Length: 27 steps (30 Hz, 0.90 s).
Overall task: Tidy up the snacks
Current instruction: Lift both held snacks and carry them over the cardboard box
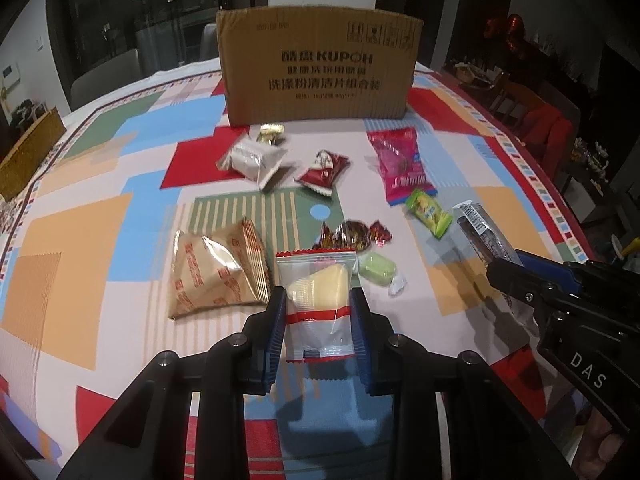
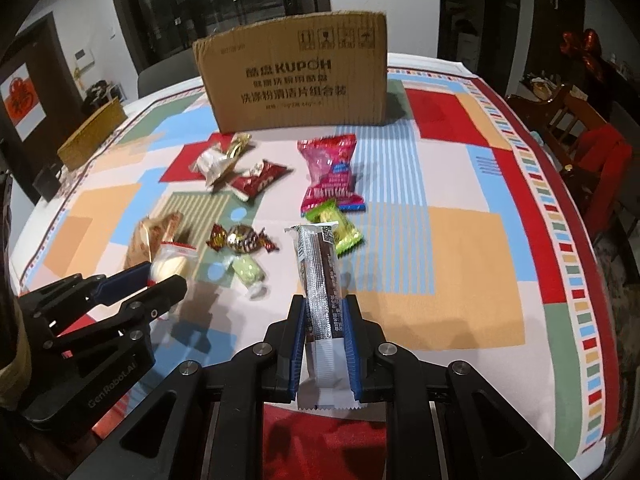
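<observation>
Both tongs loaded, left tongs (image 1: 318, 322) pinching the clear packet (image 1: 316, 300), right tongs (image 2: 326, 344) clamping the bar (image 2: 318, 280), while most snacks litter the surface (image 1: 80, 240) before the far box (image 1: 320, 68).

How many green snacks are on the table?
2. A bright green crinkly wrapped snack lies just below the big pink packet. A pale green candy in clear wrap lies beside the red-edged clear packet. The cardboard box may hide others.
</observation>
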Tool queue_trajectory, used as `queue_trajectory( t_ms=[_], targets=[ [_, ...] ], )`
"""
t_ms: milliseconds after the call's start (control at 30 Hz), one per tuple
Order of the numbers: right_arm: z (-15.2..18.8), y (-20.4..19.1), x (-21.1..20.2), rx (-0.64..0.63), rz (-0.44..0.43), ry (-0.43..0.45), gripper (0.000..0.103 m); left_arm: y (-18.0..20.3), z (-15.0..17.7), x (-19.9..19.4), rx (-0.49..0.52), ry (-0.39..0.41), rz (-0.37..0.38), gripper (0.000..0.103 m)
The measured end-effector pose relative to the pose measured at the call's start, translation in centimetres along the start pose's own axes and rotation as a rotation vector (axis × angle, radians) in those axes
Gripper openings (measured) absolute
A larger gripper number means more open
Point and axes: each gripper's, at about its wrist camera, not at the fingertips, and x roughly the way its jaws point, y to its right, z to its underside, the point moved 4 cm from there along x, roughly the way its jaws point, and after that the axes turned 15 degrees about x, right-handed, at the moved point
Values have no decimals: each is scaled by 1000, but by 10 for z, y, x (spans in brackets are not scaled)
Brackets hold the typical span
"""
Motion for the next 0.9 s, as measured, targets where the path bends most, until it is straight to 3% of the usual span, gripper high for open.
queue_trajectory(
  t_ms=[900],
  targets=[
    [-68, -24, -40, 23, -5, 159, 19, -36, -67, -38, 2, 122, -34, 31]
  ],
)
